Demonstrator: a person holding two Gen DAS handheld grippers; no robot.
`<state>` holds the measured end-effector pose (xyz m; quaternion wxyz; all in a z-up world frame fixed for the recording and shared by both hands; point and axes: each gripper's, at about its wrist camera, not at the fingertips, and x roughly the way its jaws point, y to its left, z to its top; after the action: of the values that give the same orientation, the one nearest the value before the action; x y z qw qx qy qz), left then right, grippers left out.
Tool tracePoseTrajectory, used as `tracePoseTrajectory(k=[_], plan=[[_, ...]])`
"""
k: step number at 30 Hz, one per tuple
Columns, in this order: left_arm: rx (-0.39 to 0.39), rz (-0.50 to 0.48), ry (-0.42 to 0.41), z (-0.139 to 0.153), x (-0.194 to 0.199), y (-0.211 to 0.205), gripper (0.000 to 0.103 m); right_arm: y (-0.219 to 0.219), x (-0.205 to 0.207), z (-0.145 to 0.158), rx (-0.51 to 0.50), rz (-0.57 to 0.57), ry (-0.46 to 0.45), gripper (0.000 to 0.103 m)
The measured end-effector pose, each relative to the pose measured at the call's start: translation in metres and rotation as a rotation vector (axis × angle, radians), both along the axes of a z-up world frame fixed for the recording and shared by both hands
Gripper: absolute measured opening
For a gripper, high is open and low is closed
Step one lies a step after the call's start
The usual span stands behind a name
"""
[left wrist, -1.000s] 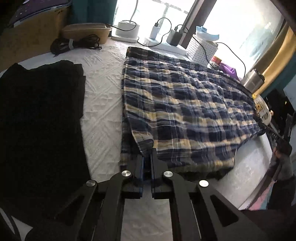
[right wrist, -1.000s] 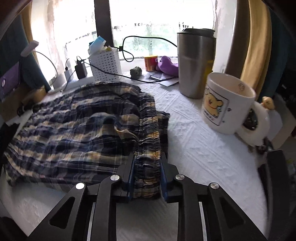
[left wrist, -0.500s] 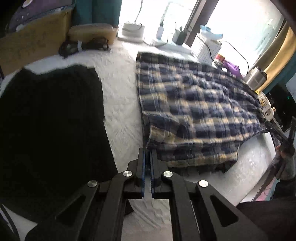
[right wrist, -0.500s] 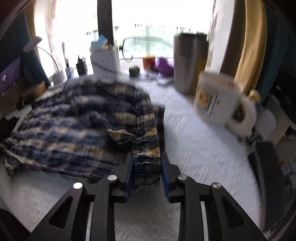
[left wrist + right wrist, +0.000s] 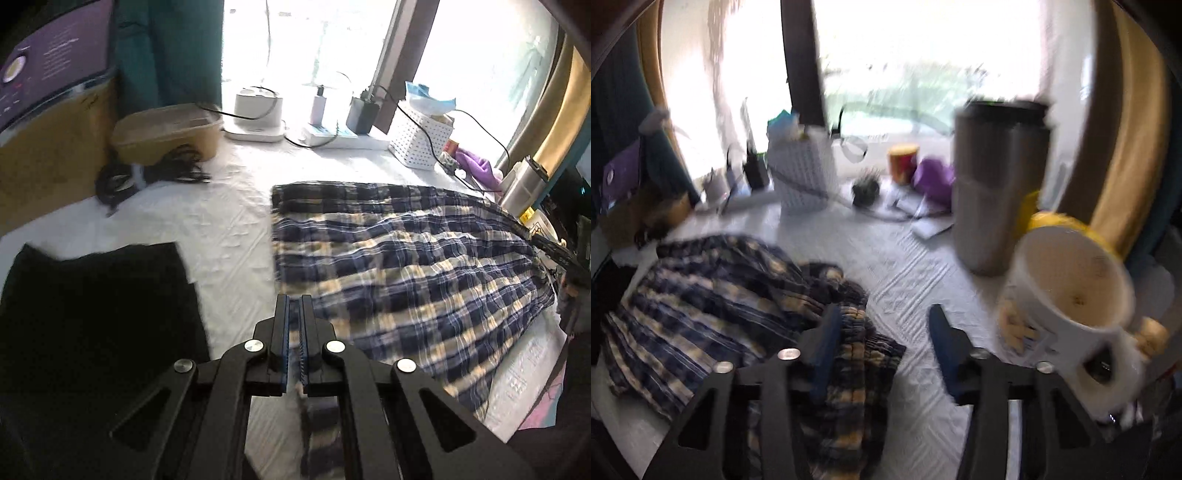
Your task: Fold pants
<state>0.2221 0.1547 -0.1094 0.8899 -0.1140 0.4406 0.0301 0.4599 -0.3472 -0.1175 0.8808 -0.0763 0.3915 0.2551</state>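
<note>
The blue and yellow plaid pants (image 5: 406, 266) lie spread on the white textured cover (image 5: 229, 229). My left gripper (image 5: 293, 325) is shut on a thin edge of the pants at their near left corner, and a strip of plaid hangs below the fingers. In the blurred right wrist view the pants (image 5: 713, 306) are bunched at the left, with the gathered waistband (image 5: 857, 332) lying against the left finger. My right gripper (image 5: 882, 321) has its jaws wide apart and closing. Its pads do not press on the waistband.
A black garment (image 5: 92, 314) covers the near left. A steel tumbler (image 5: 997, 184) and a white mug (image 5: 1071, 295) stand close to the right gripper's right side. A white basket (image 5: 421, 136), chargers, a tan box (image 5: 166, 133) and a cable bundle (image 5: 147, 177) line the window side.
The right gripper let go of the waistband, opened and swung right toward the mug. The left gripper rose and moved away from the window side, still pinching the pants' corner.
</note>
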Motion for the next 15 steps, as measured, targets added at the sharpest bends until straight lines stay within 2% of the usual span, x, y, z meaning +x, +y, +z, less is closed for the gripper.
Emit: tracePoseTrajectory(k=[6, 7, 8, 10, 13, 15], plan=[[0.007, -0.037, 0.053, -0.024, 0.034, -0.009, 0.004, 0.038, 0.005, -0.008, -0.014, 0.155, 0.039, 0.043], [0.005, -0.046, 0.062, -0.029, 0.041, -0.010, 0.008, 0.041, 0.005, -0.009, -0.018, 0.165, 0.041, 0.043], [0.008, -0.050, 0.067, -0.030, 0.046, -0.011, 0.018, 0.048, 0.006, -0.011, -0.027, 0.171, 0.041, 0.037], [0.021, -0.061, 0.064, -0.032, 0.058, -0.011, 0.030, 0.056, 0.009, -0.014, -0.027, 0.174, 0.057, 0.032], [0.033, -0.075, 0.052, -0.029, 0.071, -0.010, 0.031, 0.063, 0.007, -0.012, -0.028, 0.182, 0.054, 0.025], [0.041, -0.074, 0.051, -0.029, 0.078, -0.007, 0.031, 0.069, 0.002, -0.009, -0.030, 0.201, 0.048, 0.025]])
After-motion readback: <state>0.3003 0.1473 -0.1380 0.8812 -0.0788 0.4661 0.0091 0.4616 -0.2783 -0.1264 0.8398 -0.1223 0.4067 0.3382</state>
